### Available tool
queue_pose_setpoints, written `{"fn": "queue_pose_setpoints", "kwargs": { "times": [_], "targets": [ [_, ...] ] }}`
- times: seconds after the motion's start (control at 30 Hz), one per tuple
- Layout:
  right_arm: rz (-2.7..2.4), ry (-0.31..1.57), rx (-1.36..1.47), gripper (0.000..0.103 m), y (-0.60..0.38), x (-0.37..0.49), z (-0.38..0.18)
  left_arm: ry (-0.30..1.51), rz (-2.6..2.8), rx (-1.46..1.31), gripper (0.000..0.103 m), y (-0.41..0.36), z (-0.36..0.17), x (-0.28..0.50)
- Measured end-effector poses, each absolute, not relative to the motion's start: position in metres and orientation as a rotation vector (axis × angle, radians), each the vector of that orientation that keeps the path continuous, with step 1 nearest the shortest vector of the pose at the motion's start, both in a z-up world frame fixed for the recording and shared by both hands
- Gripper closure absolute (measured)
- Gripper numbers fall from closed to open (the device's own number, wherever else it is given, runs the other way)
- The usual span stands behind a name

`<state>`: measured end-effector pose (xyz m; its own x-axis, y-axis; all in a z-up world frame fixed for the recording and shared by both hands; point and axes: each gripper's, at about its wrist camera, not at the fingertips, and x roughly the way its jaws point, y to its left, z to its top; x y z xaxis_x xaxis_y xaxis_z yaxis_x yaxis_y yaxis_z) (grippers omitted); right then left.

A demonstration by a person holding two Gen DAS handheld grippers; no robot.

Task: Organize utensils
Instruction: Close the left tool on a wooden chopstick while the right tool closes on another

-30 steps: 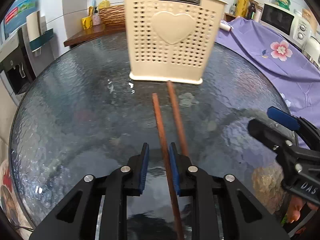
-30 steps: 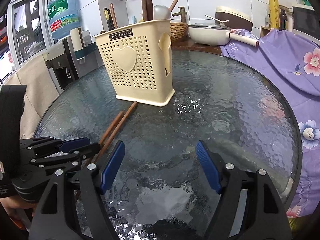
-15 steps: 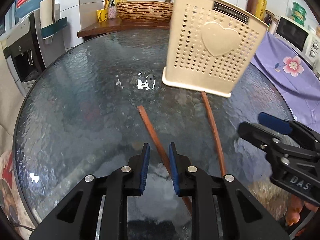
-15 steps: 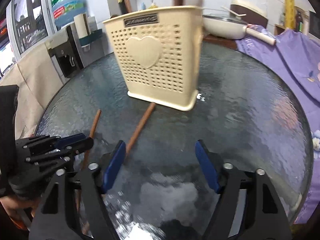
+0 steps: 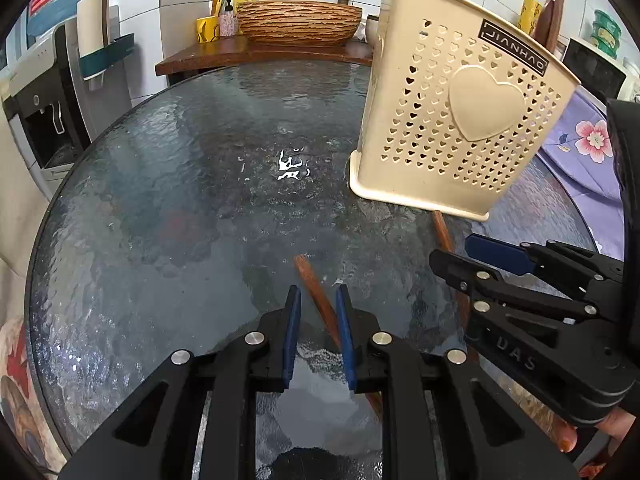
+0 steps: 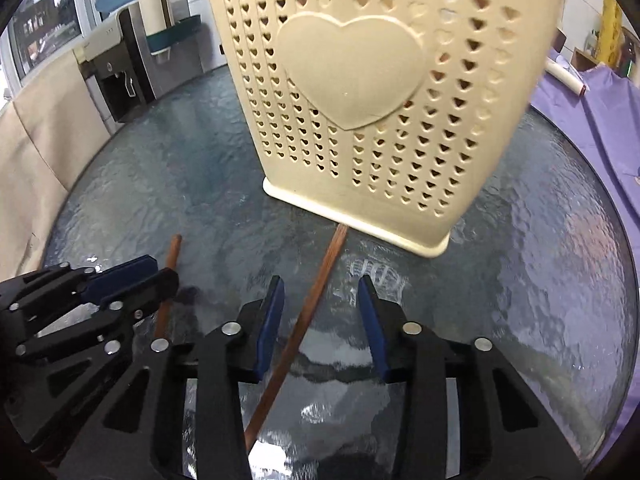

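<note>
left gripper (image 5: 318, 312) nearly closed, pinching one chopstick (image 5: 316, 286); right gripper (image 6: 322, 312) closing around other chopstick (image 6: 316, 296), pads not touching; cream holder (image 6: 372, 92) behind.

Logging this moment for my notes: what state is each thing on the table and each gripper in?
Left gripper: nearly shut, one chopstick between its pads.
Right gripper: jaws closing around the other chopstick, pads not yet on it.
Left chopstick: flat on the glass.
Right chopstick: flat, far tip at the holder's base.
Utensil holder: standing upright.
Table: wet-looking textured glass.
</note>
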<state>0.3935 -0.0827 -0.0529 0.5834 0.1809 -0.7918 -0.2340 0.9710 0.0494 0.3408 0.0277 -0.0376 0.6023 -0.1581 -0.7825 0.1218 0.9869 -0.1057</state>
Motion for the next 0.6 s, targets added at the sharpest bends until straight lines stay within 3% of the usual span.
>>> {"fn": "queue_pose_setpoints", "kwargs": {
  "times": [0.13,0.6],
  "targets": [
    [0.233,0.915,-0.074,0.08,-0.076,0.401,-0.054,0.911,-0.157,-0.037,0.089,0.026,-0.038,0.347],
    [0.265,0.917,-0.066,0.092,-0.069,0.411,-0.052,0.902,-0.142,-0.039,0.092,0.024,-0.039,0.347]
  ]
}}
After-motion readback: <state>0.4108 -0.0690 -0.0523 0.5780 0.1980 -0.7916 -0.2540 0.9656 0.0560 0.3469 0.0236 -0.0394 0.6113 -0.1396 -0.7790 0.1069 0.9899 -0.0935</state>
